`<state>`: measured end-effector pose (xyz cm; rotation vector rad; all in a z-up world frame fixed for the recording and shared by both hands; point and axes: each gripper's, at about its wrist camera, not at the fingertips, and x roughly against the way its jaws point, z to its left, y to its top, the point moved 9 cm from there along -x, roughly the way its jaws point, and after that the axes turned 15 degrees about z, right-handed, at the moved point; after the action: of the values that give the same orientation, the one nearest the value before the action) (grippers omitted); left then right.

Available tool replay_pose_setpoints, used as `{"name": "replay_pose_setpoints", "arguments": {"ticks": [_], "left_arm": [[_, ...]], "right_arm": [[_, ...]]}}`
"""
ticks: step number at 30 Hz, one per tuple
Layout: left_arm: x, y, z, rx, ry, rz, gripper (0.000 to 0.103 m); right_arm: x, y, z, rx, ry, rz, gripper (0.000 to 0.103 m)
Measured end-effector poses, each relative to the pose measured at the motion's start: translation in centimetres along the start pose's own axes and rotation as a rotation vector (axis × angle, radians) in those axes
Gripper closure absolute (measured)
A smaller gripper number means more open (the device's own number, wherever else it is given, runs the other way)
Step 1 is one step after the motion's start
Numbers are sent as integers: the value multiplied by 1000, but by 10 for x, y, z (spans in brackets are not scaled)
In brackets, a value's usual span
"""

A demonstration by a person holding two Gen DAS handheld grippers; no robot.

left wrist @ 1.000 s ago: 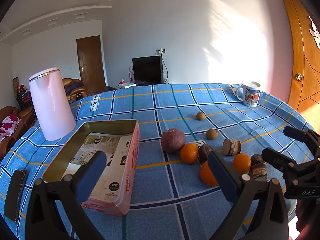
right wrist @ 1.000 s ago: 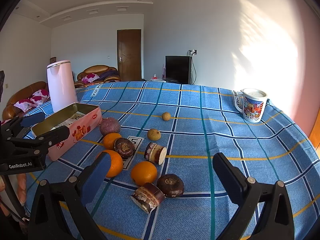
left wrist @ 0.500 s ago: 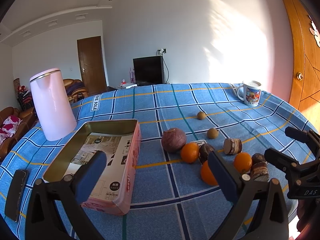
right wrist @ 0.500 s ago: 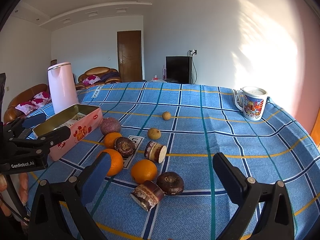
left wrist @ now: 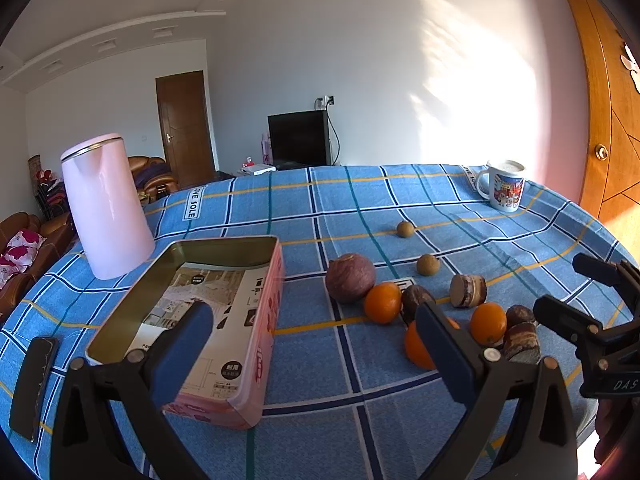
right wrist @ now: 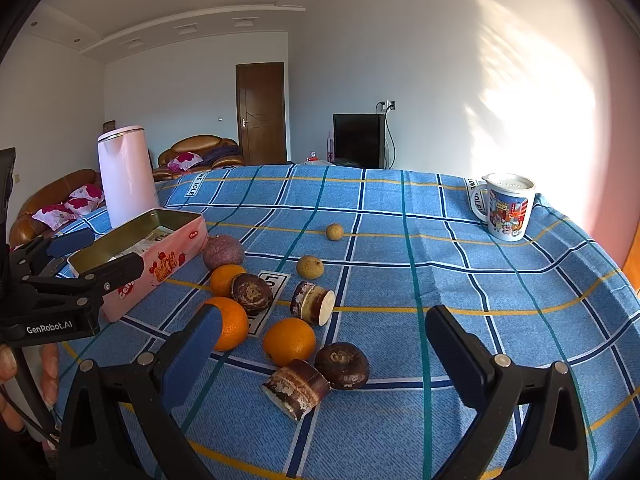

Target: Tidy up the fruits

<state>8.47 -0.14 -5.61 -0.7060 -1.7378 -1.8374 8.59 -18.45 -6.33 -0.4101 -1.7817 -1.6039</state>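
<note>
Three oranges [right wrist: 289,341] lie among dark brown fruits [right wrist: 342,365] and a purple round fruit [right wrist: 223,252] on the blue checked worktop [right wrist: 500,280], just right of the open pink tin [left wrist: 224,360]. Two small tan fruits [right wrist: 309,267] sit farther back. A pink kettle [left wrist: 105,208] stands behind the tin, a mug [right wrist: 505,206] at the far right edge, a dark phone [left wrist: 34,384] left of the tin. The left gripper [left wrist: 308,344] hovers with jaws spread wide, holding nothing; the right gripper [right wrist: 320,344] likewise spread, above the nearest fruit.
</note>
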Motion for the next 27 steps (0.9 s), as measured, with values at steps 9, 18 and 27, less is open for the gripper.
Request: {"name": "replay_pose_setpoints", "arguments": {"ticks": [9,18,27], "left_arm": [[0,0,0,1,0,0,0],[-1,-1,0,4,-1,3,0],[-4,-2,-2,4,-4,13,0]], "right_arm": [[0,-1,0,4,4,2,1],[-1,-2,1,7,2,6,1],[-3,-2,0,12,-1,10,1]]}}
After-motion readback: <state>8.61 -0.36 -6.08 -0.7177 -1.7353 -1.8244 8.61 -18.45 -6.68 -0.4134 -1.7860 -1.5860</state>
